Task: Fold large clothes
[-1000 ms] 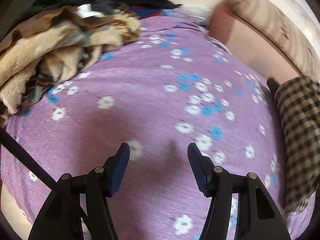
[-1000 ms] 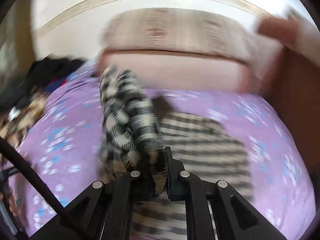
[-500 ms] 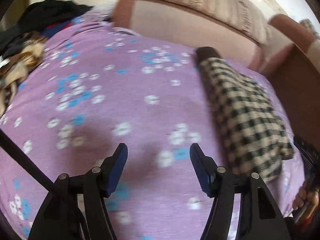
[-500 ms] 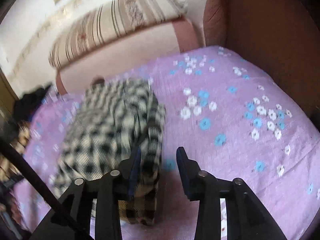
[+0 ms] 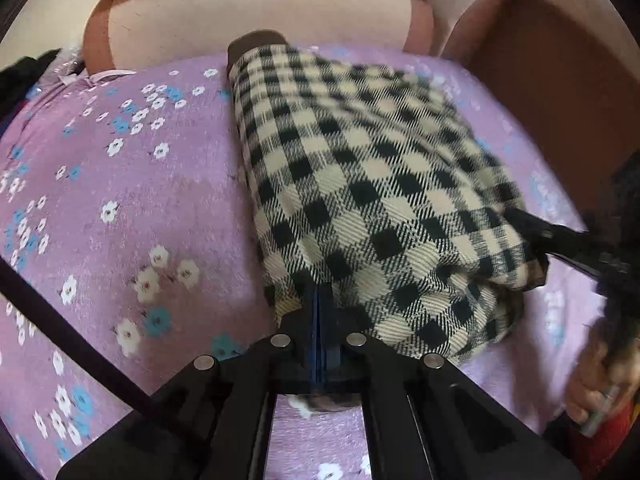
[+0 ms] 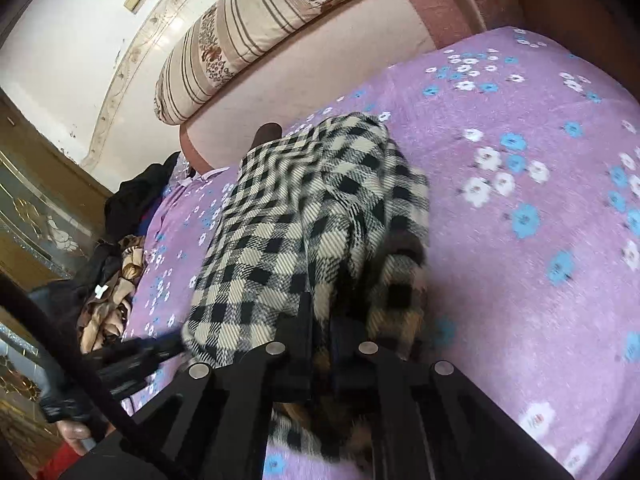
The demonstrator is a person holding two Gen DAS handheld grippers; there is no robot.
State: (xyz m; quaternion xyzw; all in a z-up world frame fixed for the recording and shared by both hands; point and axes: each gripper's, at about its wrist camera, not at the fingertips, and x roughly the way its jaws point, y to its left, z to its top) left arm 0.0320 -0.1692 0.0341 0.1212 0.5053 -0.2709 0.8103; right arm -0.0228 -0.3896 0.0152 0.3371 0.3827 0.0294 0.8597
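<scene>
A black-and-cream checked garment [image 5: 380, 184] lies folded in a long strip on the purple flowered sheet [image 5: 120, 200]. My left gripper [image 5: 320, 304] is at the strip's near left corner, its jaws closing tight with the cloth edge pinched at the tips. It also shows in the right wrist view as the left gripper [image 6: 176, 346] touching that corner. My right gripper [image 6: 320, 320] is shut on the near right corner of the garment [image 6: 280, 220], with checked cloth bunched between the fingers. The left wrist view shows the right gripper [image 5: 524, 220] on that corner.
A striped pillow [image 6: 260, 20] lies on the pink sofa back [image 5: 240, 20] behind the garment. A brown armrest [image 5: 560, 80] rises on the right. A heap of other clothes [image 6: 116, 280] sits at the sheet's far left. A person's hand [image 5: 592, 392] is at the lower right.
My left gripper swept right across the sheet to the checked garment and shut on its near corner. My right gripper let the garment down, opened, then shut on its near edge again.
</scene>
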